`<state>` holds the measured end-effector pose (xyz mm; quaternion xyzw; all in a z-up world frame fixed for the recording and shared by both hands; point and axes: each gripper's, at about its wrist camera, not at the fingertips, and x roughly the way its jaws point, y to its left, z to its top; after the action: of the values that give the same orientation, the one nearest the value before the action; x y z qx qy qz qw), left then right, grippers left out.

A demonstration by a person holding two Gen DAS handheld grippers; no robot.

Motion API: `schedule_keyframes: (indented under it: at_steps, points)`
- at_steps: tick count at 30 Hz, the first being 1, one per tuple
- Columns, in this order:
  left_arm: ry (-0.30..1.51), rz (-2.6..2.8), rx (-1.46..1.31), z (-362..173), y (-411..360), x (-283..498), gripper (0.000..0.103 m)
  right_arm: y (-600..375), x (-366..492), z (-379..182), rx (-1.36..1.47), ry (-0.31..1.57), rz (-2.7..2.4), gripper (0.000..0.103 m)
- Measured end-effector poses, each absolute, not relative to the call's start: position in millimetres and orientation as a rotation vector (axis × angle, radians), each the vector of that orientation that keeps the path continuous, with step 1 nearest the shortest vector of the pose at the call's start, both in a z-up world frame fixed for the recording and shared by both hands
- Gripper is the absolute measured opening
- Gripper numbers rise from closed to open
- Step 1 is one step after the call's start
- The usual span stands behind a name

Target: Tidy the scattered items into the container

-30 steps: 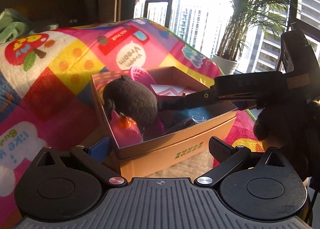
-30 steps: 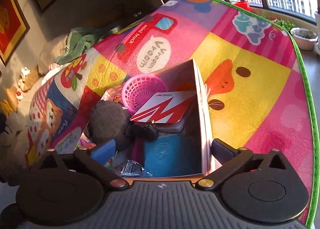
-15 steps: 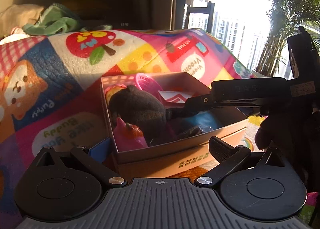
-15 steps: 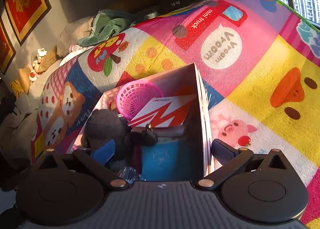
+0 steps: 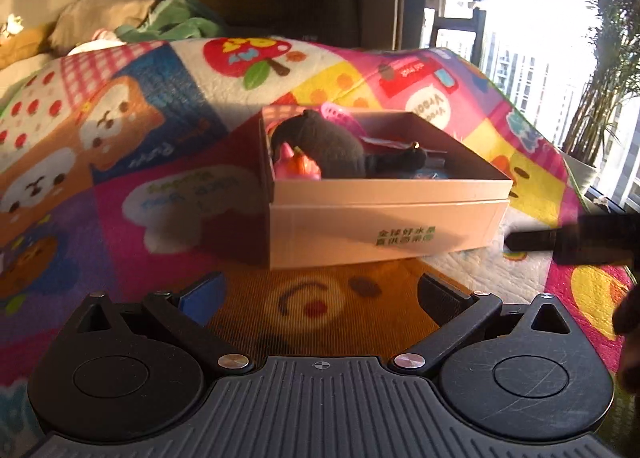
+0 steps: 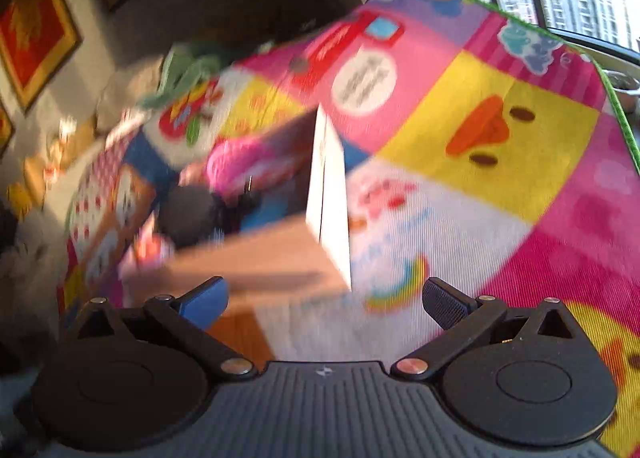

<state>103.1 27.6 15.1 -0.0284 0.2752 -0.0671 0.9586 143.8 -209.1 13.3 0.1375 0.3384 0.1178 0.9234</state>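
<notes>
A cardboard box (image 5: 380,226) stands on a colourful play mat (image 5: 120,178). It holds a dark plush toy (image 5: 324,146), a pink toy (image 5: 298,168) and a pink basket (image 5: 340,116). My left gripper (image 5: 320,294) is open and empty, short of the box's front wall. My right gripper (image 6: 324,298) is open and empty near the box corner (image 6: 328,194); that view is blurred. One right fingertip (image 5: 532,240) shows at the right edge of the left wrist view, outside the box.
Pillows and a green cloth (image 5: 176,18) lie beyond the mat. A window with a potted palm (image 5: 600,90) is at the right. Framed pictures (image 6: 32,30) hang on the wall.
Both grippers have pulled back from the box. The right gripper's fingers have left the box interior and now sit outside it at the right. The box looks smaller and farther.
</notes>
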Motion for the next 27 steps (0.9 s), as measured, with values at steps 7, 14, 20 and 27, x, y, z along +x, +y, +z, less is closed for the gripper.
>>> schedule_keyframes:
  at_steps: [7,14,20,27]
  points:
    - [0.673,-0.054,-0.014,4,18,107,0.103,-170,124,-2,-0.027,0.753,0.189,0.103]
    - [0.691,-0.034,0.030,1,11,109,0.103,-169,131,-5,-0.042,0.718,0.170,0.103]
    - [0.690,-0.033,0.032,1,11,109,0.103,-168,129,-8,-0.041,0.695,0.157,0.103]
    - [0.692,-0.031,0.040,2,10,109,0.103,-166,128,-9,-0.042,0.690,0.142,0.103]
